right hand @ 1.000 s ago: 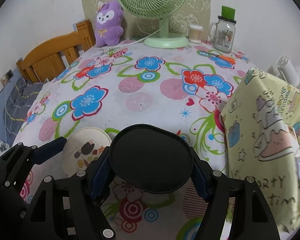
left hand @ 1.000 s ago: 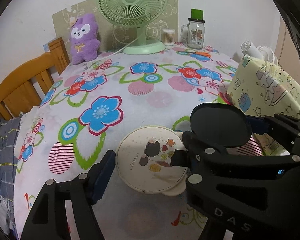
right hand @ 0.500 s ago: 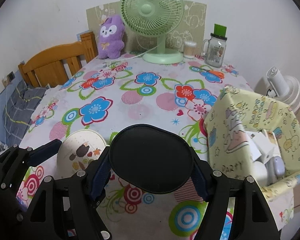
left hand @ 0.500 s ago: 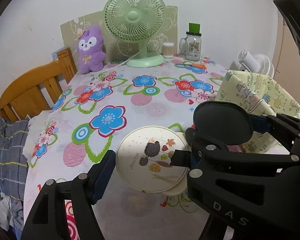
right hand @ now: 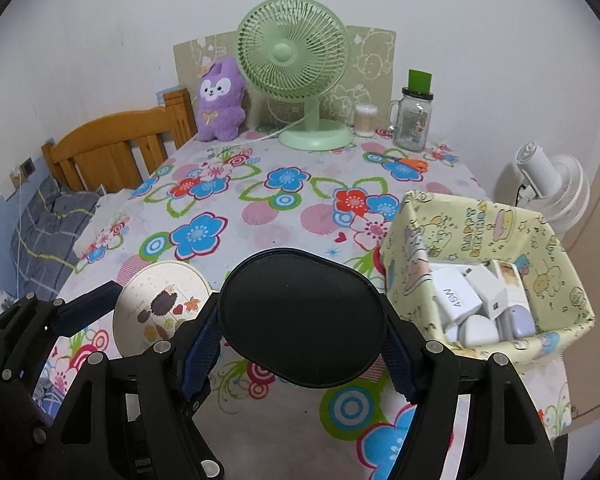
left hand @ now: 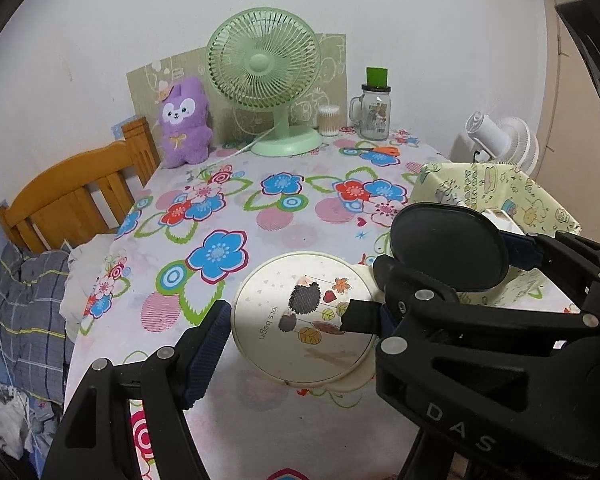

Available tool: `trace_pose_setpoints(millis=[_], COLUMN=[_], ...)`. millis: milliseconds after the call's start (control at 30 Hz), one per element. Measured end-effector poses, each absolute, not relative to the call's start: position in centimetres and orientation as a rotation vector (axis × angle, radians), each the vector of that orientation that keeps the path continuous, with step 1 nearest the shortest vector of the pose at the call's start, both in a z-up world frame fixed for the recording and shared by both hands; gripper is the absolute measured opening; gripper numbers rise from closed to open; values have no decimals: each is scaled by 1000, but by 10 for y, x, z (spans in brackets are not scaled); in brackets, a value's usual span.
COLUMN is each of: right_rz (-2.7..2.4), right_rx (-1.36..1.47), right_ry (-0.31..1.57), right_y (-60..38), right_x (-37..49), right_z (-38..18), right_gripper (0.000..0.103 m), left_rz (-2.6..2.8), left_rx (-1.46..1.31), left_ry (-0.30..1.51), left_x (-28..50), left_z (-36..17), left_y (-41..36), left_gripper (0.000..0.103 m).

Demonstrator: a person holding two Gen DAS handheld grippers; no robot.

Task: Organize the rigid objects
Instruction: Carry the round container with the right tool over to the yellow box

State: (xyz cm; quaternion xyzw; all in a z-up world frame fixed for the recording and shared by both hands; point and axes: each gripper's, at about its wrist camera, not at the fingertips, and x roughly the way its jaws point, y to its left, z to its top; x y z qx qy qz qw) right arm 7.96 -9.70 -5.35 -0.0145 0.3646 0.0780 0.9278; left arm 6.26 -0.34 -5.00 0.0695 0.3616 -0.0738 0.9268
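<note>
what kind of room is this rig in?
Looks like a home, probably a bedroom or small living space: table under a floral cloth, wooden bed frame with plaid bedding beside it, purple plush toy and green desk fan against the wall.

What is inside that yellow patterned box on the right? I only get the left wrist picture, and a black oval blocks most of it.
Observer: The right wrist view looks into the box. It holds several white blocks and a pale purple item.
Visitor: How is the black oval staying up?
Observer: The right gripper clamps the black oval edge to edge, with blue pads pressing on both sides.
Visitor: Is it over the box yet?
Observer: No. It sits left of the box's near corner, not above the opening.
</note>
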Motion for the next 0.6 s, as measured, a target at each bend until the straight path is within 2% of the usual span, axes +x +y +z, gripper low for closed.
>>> trace_pose_setpoints(millis=[600], right_rz=[83], right_rx=[1], right_ry=[702], right_y=[-143], right_x=[64], right_z=[-30], right_gripper=[74], left_rz=[-193], left_rx=[187], left_ry=[704], left_x=[58], left_z=[-28], left_y=[-46], left_gripper=[76])
